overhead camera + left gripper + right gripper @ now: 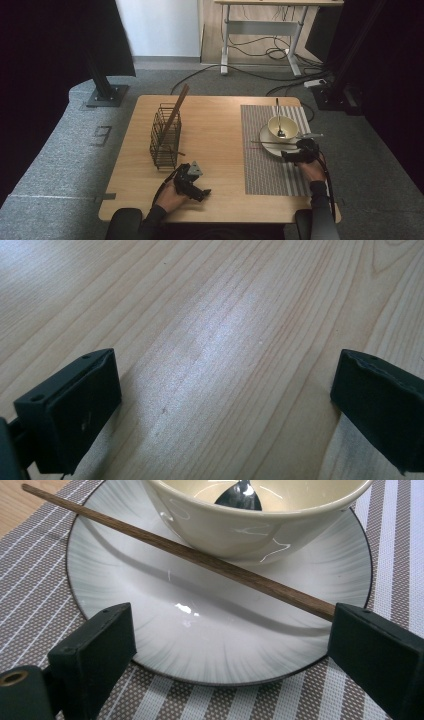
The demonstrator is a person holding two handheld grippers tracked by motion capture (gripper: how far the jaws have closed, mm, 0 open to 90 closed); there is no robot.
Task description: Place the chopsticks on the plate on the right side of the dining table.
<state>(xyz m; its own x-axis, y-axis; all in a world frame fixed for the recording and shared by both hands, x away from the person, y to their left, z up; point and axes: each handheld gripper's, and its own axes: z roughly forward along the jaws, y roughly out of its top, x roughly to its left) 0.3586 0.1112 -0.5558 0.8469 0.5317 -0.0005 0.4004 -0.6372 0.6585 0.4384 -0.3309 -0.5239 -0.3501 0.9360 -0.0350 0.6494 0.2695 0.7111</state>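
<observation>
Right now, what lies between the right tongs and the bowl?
In the right gripper view, a wooden chopstick lies across the white plate, between the open right tongs and the bowl.

Bare wooden table (215,150) mid-surface; black wire basket (165,136) toward left edge, cream bowl (282,126) on white plate (266,141) blocking right edge.

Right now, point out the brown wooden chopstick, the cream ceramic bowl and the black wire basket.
brown wooden chopstick (215,565), right gripper view, middle of its shaft.
cream ceramic bowl (235,525), right gripper view, outer wall.
black wire basket (162,145), high view, near side wall.
</observation>
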